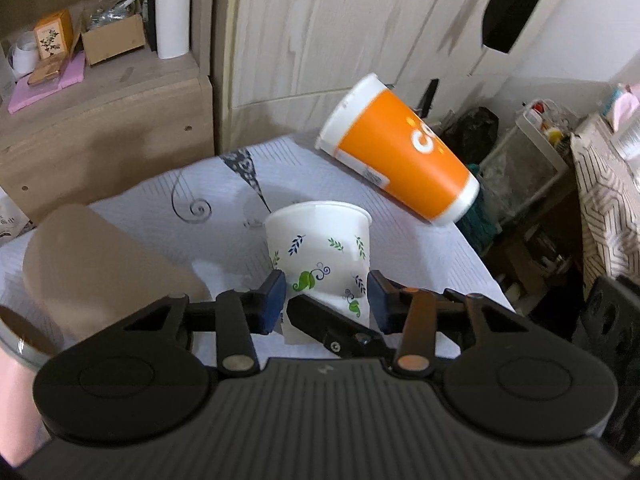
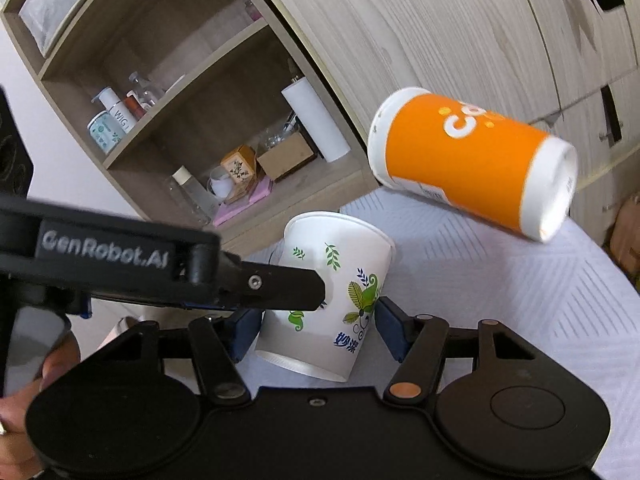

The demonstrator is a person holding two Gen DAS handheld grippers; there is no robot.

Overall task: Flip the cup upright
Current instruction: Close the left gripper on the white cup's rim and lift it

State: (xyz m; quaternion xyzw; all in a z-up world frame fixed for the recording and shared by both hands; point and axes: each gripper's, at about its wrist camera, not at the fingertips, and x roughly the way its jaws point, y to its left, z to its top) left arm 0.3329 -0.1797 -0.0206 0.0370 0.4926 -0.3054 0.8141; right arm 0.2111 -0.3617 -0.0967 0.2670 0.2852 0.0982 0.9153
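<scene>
Two tongs meet on one leaf-print paper cup. Left view: left tongs clamped on its wall, which dents; orange cup at 1 o'clock. Right view: right tongs bracket the tilted cup over the desk; contact unclear. Thin, light paper: grip mid-wall, softly.

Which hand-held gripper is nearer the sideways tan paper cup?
Left. The left hand-held gripper is beside the tan paper cup; the right hand-held gripper is beyond the white leaf-printed cup.

You're in a home: a wooden shelf unit holds toiletry bottles, beside wood-grain wardrobe doors and a patterned tablecloth.
</scene>
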